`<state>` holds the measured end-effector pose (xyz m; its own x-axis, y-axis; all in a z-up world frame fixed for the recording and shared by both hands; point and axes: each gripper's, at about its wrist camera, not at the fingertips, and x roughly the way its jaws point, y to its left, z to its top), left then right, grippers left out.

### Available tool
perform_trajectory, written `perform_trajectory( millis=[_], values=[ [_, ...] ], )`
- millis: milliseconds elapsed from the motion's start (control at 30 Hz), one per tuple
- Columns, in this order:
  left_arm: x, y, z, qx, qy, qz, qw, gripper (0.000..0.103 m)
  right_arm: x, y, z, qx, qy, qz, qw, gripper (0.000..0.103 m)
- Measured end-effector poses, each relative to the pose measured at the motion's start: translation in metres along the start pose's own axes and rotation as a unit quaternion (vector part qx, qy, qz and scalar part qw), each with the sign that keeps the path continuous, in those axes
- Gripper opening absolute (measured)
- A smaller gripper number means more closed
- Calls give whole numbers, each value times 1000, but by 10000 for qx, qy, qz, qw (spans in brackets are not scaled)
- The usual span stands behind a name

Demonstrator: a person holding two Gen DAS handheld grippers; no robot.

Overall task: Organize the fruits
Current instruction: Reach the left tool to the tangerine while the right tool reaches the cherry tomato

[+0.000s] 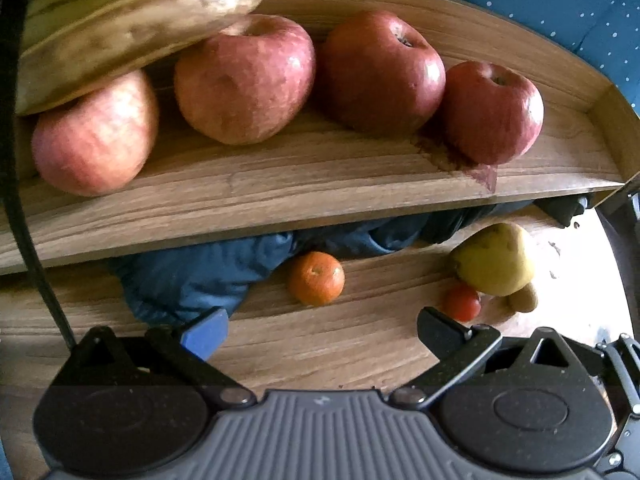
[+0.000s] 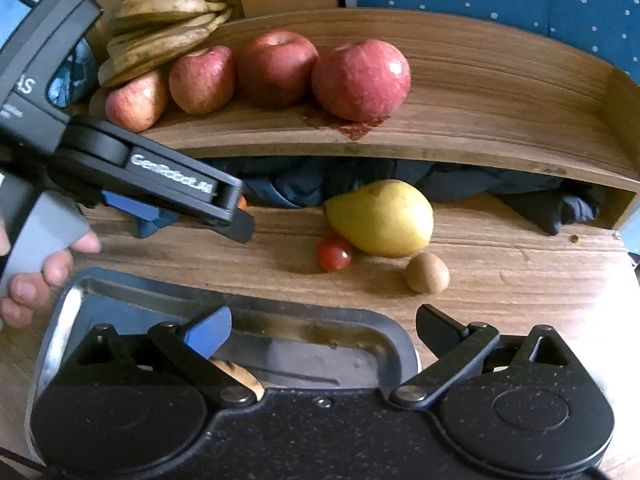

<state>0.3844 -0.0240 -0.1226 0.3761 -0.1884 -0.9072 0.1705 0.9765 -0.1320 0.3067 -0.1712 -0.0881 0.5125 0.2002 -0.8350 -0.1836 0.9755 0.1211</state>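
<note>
**Four apples shelved, four small fruits still on the table**

Four apples (image 2: 276,68) sit in a row on the raised wooden shelf (image 2: 500,92), with a bunch of bananas (image 2: 168,12) stacked at its far left, leaning over the leftmost apple. We judge this grouping deliberate: like fruits side by side, the bulky bananas tucked into the corner where they cannot roll.

Below the shelf, on the table (image 2: 520,264), the loose fruits wait: a yellow pear (image 2: 380,218) on its side, a cherry tomato (image 2: 334,254) just beside its near left edge, a small brown kiwi-like fruit (image 2: 427,268) near its right end, and an orange (image 1: 316,278) farther left, close to the blue cloth (image 1: 192,276) bunched under the shelf.

We hold the left tool (image 1: 320,324) low and level over the table, its jaws spread wide and carrying nothing, aimed at the orange, which lies ahead between the fingers. In the right view it reaches in from the left, slanting downward, with our hand (image 2: 36,276) wrapped around its grey grip.

Our right tool (image 2: 322,330) hangs back at the near edge, likewise released and empty, poised over a metal tray (image 2: 72,304). A brownish item shows in the tray under the tool; we cannot tell what it is. The orange looks like the next pick.
</note>
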Motion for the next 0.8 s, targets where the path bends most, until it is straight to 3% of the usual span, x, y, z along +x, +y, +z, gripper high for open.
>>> perform_trajectory(
  millis=[367,800],
  values=[
    [13,1,10,-26,-99,-211,9997,101,16,1,8,-17,100,-15,9999,90],
    [11,14,10,-159,-162,-495,9985,77,31,1,17,-45,192,-8,9998,63]
  ],
)
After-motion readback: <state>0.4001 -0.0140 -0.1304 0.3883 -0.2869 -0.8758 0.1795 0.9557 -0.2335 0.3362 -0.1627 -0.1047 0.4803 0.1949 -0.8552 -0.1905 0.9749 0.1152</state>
